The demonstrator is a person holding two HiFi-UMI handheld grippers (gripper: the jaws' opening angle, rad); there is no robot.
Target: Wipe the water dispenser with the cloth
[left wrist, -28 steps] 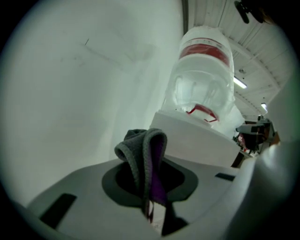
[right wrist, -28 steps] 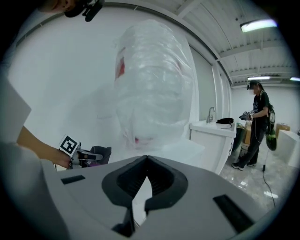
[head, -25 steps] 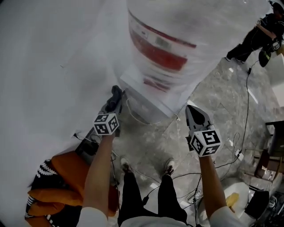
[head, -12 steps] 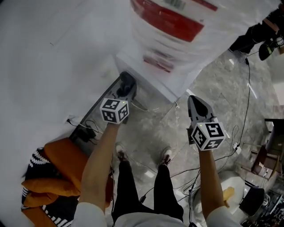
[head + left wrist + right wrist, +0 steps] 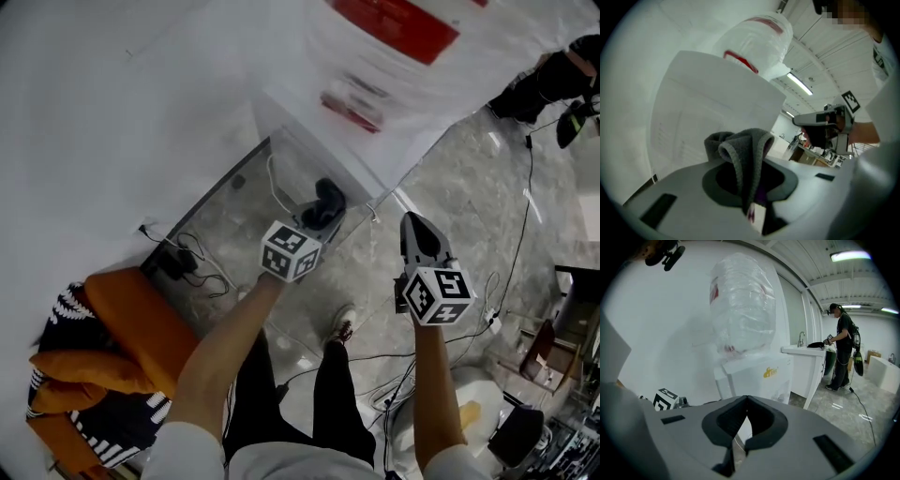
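**Cloth** – grey, folded, pinched between the jaws of the left gripper. It bulges up past the tips, and a small white tag hangs at its lower edge.

**Water dispenser** – white cabinet directly ahead of the left gripper's jaws, just beyond the cloth. Whether the two touch cannot be told. A clear bottle with a red label stands on top, above the claw.

**Right gripper** – jaws closed tip to tip, with nothing between them. It is held apart from the cabinet, to the right of the left gripper. The dispenser's front, with a small yellow logo, lies ahead of it and slightly left.

**Surroundings**
- White wall to the left of the left gripper.
- Grey marbled floor below both grippers, with cables trailing across it.
- Orange bundle behind the left gripper, near the person's left arm.
- White counter far right of the right gripper, with a person standing at it.
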